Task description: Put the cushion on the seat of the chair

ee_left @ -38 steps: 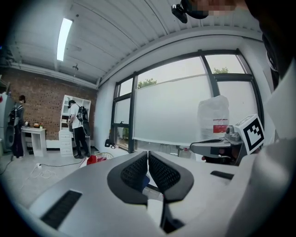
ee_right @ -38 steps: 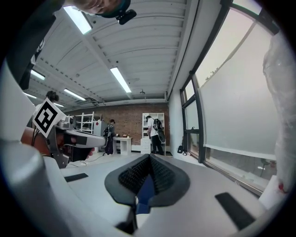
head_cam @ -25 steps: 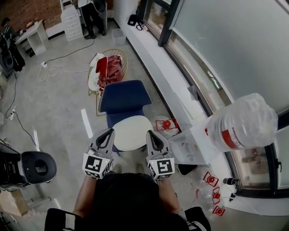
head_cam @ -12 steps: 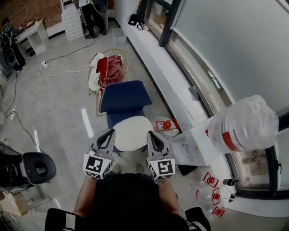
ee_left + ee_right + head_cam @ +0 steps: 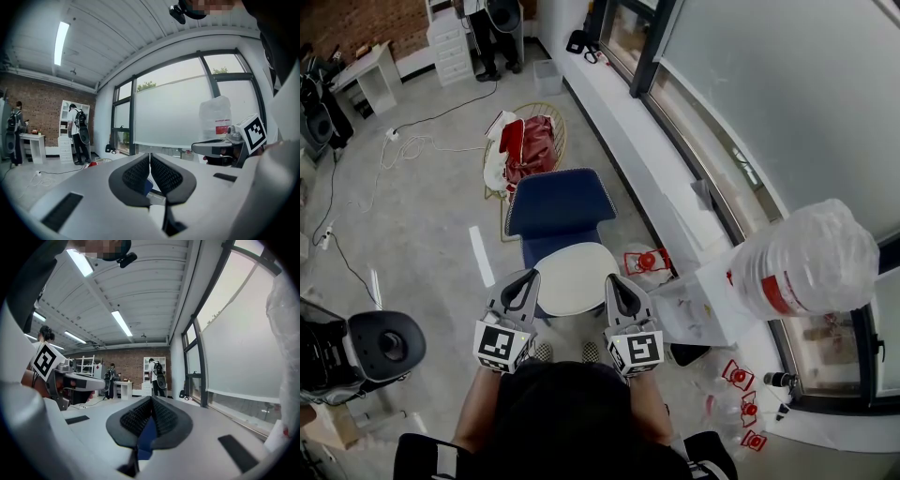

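Observation:
In the head view a round white cushion lies on the seat of a blue chair, whose backrest is on the far side. My left gripper is beside the cushion's near left edge and my right gripper beside its near right edge. Both are level and point toward the chair. The left gripper has its jaws together with nothing held. The right gripper is likewise shut and empty. Only the chair's blue shows behind each pair of pads.
A gold wire basket with red and white cloth stands behind the chair. A large clear water bottle sits by the window ledge at right. Red clips lie on the floor. A black round device is at lower left. Cables cross the floor.
Both grippers and the cushion stay where they were. The black round device at the lower left has shifted a little to the right and turned.

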`<act>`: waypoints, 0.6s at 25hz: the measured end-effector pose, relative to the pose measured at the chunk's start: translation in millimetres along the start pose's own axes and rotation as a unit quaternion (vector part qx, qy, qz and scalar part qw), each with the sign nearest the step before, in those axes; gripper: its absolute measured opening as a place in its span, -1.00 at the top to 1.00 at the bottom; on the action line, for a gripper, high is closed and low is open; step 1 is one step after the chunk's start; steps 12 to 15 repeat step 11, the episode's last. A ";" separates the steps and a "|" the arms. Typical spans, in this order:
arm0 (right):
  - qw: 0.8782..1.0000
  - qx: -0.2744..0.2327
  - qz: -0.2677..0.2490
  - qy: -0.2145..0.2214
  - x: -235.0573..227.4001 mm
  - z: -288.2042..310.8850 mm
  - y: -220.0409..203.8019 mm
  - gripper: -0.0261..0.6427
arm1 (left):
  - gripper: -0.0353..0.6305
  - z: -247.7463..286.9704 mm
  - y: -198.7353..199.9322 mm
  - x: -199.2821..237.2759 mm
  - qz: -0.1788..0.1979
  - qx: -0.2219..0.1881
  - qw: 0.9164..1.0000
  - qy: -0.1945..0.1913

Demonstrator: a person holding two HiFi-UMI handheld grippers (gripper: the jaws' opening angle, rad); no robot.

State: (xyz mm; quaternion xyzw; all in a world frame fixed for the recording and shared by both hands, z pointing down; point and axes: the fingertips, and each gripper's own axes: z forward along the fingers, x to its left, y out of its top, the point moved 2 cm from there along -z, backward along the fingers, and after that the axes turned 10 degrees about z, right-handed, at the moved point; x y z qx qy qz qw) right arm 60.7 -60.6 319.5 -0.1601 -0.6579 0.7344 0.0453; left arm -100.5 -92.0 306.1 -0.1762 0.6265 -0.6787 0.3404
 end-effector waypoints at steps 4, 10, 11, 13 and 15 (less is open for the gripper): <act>1.000 0.000 0.001 0.000 -1.3 0.2 -0.2 0.84 | 0.82 1.2 -0.3 -0.5 0.002 0.001 1.000 -0.001; 1.000 -0.002 -0.005 0.003 -3.8 -0.2 -2.3 0.84 | 0.82 3.3 1.7 -3.3 0.005 0.003 1.000 -0.003; 1.000 -0.002 -0.004 0.003 -4.7 -0.5 -2.6 0.84 | 0.82 3.9 2.2 -4.0 0.005 0.003 1.000 -0.003; 1.000 -0.002 -0.004 0.003 -4.7 -0.5 -2.6 0.84 | 0.82 3.9 2.2 -4.0 0.005 0.003 1.000 -0.003; 1.000 -0.002 -0.004 0.003 -4.7 -0.5 -2.6 0.84 | 0.82 3.9 2.2 -4.0 0.005 0.003 1.000 -0.003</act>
